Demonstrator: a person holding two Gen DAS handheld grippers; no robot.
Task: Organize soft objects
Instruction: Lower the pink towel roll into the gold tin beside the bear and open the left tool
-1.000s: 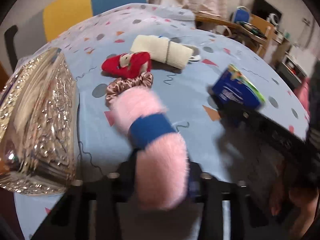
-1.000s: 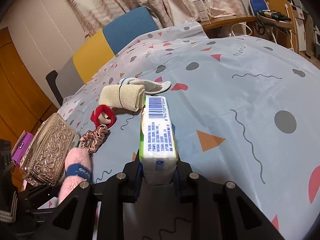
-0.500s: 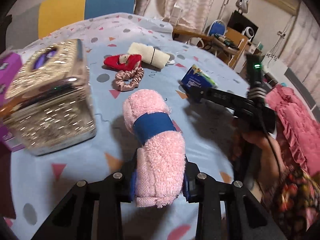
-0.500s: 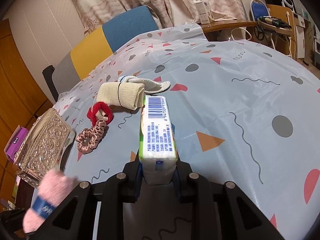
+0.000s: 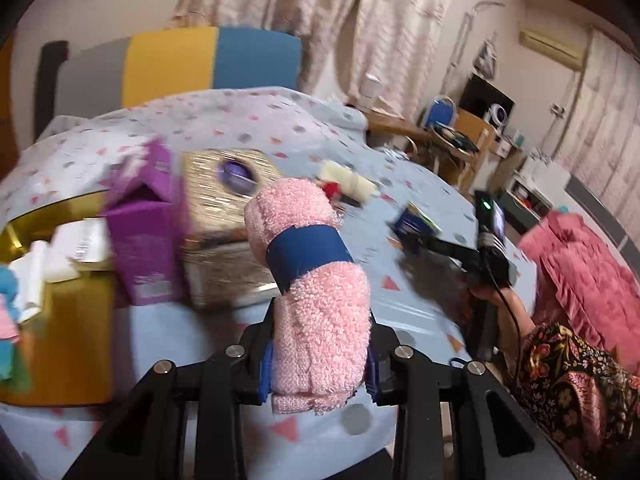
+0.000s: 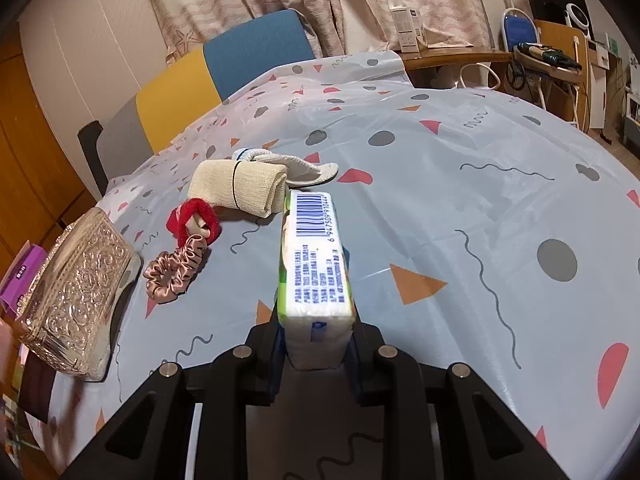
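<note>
My left gripper (image 5: 318, 364) is shut on a rolled pink towel with a blue band (image 5: 316, 280), held up above the table's near left part. My right gripper (image 6: 316, 342) is shut on a tissue pack (image 6: 314, 256) with a barcode on top, held over the patterned blue tablecloth (image 6: 480, 184). Beyond the pack lie a cream rolled cloth (image 6: 240, 186), a red scrunchie (image 6: 192, 220) and a pink satin scrunchie (image 6: 176, 270). The left wrist view also catches the tissue pack (image 5: 416, 222) in the right gripper, held by a hand with a patterned sleeve (image 5: 572, 376).
An ornate silver box (image 6: 76, 296) stands at the table's left; in the left wrist view, the silver box (image 5: 224, 216) sits beside a purple carton (image 5: 144, 240). A gold tray (image 5: 60, 320) with white and coloured items sits farther left. Chairs stand behind the table; a pink bedspread (image 5: 580, 280) is at right.
My left gripper has swung left and upward with the pink towel, off the scrunchies and toward the silver box, purple carton and gold tray. The right gripper and its tissue pack have stayed put.
</note>
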